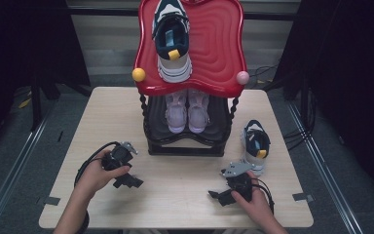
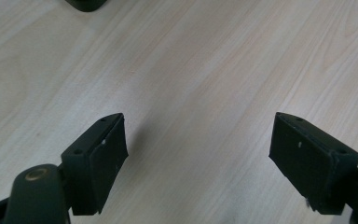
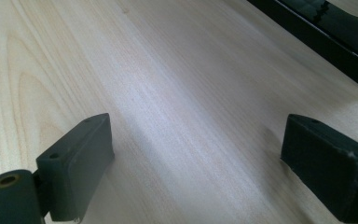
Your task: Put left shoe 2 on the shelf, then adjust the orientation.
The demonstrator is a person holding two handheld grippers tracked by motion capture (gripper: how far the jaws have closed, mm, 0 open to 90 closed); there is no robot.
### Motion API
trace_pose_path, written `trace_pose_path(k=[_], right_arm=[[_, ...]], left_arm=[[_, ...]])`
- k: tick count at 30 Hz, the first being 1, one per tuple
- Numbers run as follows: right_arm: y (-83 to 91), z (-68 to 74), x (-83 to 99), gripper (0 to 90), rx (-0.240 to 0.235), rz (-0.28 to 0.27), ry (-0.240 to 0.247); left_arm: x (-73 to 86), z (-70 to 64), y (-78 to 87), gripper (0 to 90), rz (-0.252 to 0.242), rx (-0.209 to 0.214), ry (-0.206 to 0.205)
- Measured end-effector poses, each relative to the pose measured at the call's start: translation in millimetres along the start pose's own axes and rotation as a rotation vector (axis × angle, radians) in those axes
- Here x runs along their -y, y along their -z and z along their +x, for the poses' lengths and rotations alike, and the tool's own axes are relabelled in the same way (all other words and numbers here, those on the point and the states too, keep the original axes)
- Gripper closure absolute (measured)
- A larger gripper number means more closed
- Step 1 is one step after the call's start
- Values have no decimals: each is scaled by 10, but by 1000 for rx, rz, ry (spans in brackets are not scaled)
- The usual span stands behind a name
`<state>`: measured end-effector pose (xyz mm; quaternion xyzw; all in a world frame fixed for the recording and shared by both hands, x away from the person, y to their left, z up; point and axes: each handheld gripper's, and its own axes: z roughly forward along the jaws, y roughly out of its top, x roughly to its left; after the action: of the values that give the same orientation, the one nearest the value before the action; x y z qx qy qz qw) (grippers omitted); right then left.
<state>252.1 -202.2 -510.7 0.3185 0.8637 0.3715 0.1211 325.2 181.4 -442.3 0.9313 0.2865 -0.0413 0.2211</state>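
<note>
A two-tier shoe rack [image 1: 187,141] stands at the back middle of the wooden table [image 1: 175,190]. Its red wavy top shelf [image 1: 219,44] carries one navy-and-white sneaker [image 1: 172,41]. A pair of pale pink shoes [image 1: 187,111] rests on the black lower shelf. A matching navy-and-white sneaker [image 1: 254,144] stands on the table right of the rack. My left gripper [image 1: 129,182] lies low near the table's front left, jaws wide apart over bare wood [image 2: 196,140]. My right gripper [image 1: 219,196] sits front right, just in front of the loose sneaker, open with nothing between its fingers [image 3: 196,154].
The rack's black base [image 3: 326,42] shows at the upper right of the right gripper view, and a black foot [image 2: 86,4] at the top of the left gripper view. Yellow [image 1: 139,74] and pink [image 1: 242,77] knobs mark the red shelf's corners. Cables [image 1: 297,131] lie on the floor at right.
</note>
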Motion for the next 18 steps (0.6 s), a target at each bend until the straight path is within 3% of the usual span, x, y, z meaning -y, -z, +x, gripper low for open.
trace_pose_path(k=[13,16,18], right_arm=[[0,1,0,84,0,0,0],[0,0,0,85,0,0,1],[0,0,0,84,0,0,0]], left_arm=[[182,-2,-219,180,-57,-46,30],[217,-18,-273,178,-64,-68,20],[245,-26,-309,178,-95,-90,8]])
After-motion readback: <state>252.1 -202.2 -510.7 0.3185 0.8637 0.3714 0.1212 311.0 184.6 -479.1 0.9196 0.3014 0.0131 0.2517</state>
